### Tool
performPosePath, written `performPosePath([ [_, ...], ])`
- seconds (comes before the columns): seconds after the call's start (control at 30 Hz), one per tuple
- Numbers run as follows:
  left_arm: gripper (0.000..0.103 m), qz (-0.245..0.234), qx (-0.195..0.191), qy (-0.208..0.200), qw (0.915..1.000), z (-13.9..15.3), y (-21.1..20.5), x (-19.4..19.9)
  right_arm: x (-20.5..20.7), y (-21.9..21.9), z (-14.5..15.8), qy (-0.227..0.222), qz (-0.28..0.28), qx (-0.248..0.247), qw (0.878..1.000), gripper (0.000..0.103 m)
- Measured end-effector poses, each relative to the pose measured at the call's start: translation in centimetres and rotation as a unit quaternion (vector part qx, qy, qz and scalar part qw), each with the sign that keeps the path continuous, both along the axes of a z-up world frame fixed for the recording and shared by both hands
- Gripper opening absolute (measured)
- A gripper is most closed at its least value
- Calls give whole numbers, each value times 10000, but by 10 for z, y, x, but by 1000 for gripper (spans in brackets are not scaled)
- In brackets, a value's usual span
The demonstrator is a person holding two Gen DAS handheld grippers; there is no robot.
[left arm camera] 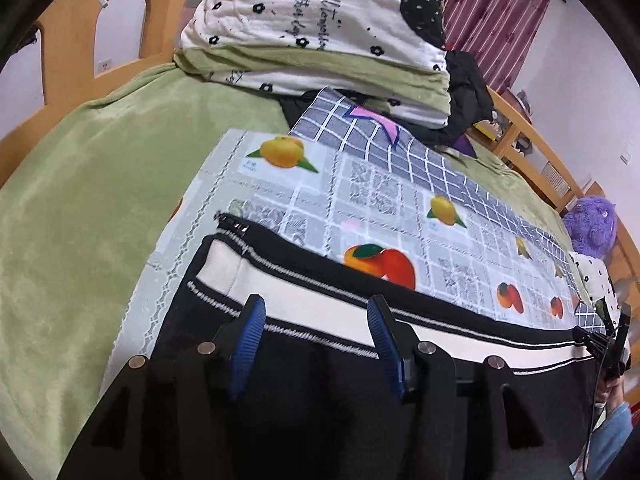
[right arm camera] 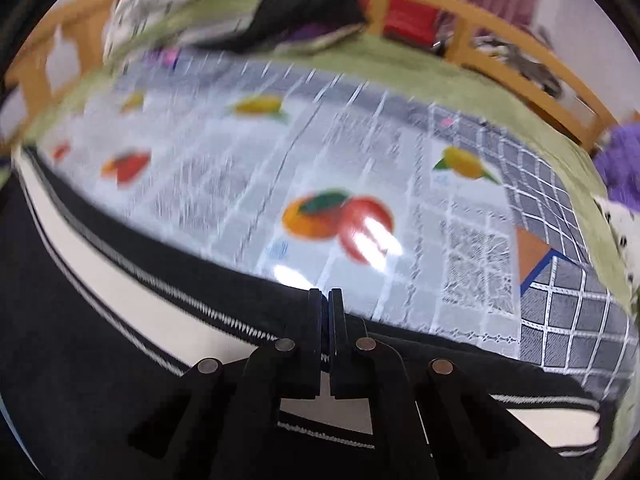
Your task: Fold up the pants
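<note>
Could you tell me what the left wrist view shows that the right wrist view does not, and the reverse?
Only the left wrist view shows the left gripper, jaws open above the black pants with a cream stripe, and sharply the folded flower-print quilt. The right gripper appears at its right edge.

Only the right wrist view shows the right gripper close up, shut at the pants' far edge; whether it pinches cloth is unclear. That view is blurred.

Both share the fruit-print tablecloth, green blanket and wooden bed rail.
</note>
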State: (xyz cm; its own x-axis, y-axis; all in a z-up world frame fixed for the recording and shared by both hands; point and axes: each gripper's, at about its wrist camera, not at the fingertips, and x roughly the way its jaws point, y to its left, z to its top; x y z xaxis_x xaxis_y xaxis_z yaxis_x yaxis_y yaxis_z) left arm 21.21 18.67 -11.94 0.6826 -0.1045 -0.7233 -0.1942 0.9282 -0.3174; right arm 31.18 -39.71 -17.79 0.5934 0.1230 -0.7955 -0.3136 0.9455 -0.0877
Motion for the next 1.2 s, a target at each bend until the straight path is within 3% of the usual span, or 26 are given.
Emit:
performPosePath([
  [0.07, 51, -25, -17, 31, 10000, 0, -5, 5, 5, 2, -10, 40, -183, 37, 9998, 3],
  [0.13, 51, -108, 6, 122, 9999, -3, -12, 8, 9, 12, -28, 57, -321, -232, 9992, 5],
  [0.27, 51, -194, 376, 92, 9991, 2, -18, -7, 0, -6, -7, -104, -776, 127, 9968, 10],
  [0.3, 51, -219, 400, 68, 9989, 3, -18, -12, -9, -18, 4, -295, -1005, 190, 9943, 14],
  [0.37, 55, -291, 388, 37, 9988, 1, -16, -25, -28, -46, 17, -671, -1498, 231, 9862, 38],
  [0.4, 55, -290, 402, 75, 9987, -1, -15, -29, -32, -57, 19, -712, -1709, 147, 9826, 40],
  [0.5, 55, -212, 392, 213, 9988, -14, -10, -32, -23, -98, -5, -147, -2480, -168, 9685, 22],
  [0.53, 56, -146, 373, 341, 9986, -23, -7, -30, -15, -108, -20, 166, -2592, -182, 9655, 20],
  [0.57, 56, -34, 353, 578, 9977, -35, -3, -27, -13, -111, -27, 203, -2549, -130, 9667, 20],
  [0.63, 54, 111, 246, 662, 9974, -45, 3, -29, -9, -104, -23, 103, -2581, -307, 9656, 19],
  [0.73, 55, 112, 105, 611, 9980, -31, 4, -46, -13, -87, -6, 27, -2739, -528, 9603, 20],
  [0.8, 55, 143, 73, 577, 9982, -23, 2, -61, -30, -73, 11, -138, -2703, -315, 9622, 22],
  [0.87, 55, 162, 1, 556, 9983, -14, 1, -80, -57, -51, 31, -354, -2630, -40, 9641, 34],
  [0.9, 55, 183, -35, 532, 9984, -10, 1, -89, -69, -41, 38, -427, -2622, 36, 9641, 48],
  [0.93, 55, 221, -66, 495, 9985, -6, 1, -101, -83, -31, 47, -510, -2580, 183, 9646, 55],
  [1.03, 54, 296, -221, 398, 9985, 7, 4, -131, -123, -2, 67, -605, -2326, 784, 9675, 55],
  [1.13, 52, 240, -298, 336, 9987, 25, 2, -154, -154, 27, 87, -698, -2228, 934, 9679, 55],
  [1.2, 52, 178, -133, 256, 9994, 43, -3, -165, -175, 46, 101, -747, -2252, 1091, 9653, 55],
])
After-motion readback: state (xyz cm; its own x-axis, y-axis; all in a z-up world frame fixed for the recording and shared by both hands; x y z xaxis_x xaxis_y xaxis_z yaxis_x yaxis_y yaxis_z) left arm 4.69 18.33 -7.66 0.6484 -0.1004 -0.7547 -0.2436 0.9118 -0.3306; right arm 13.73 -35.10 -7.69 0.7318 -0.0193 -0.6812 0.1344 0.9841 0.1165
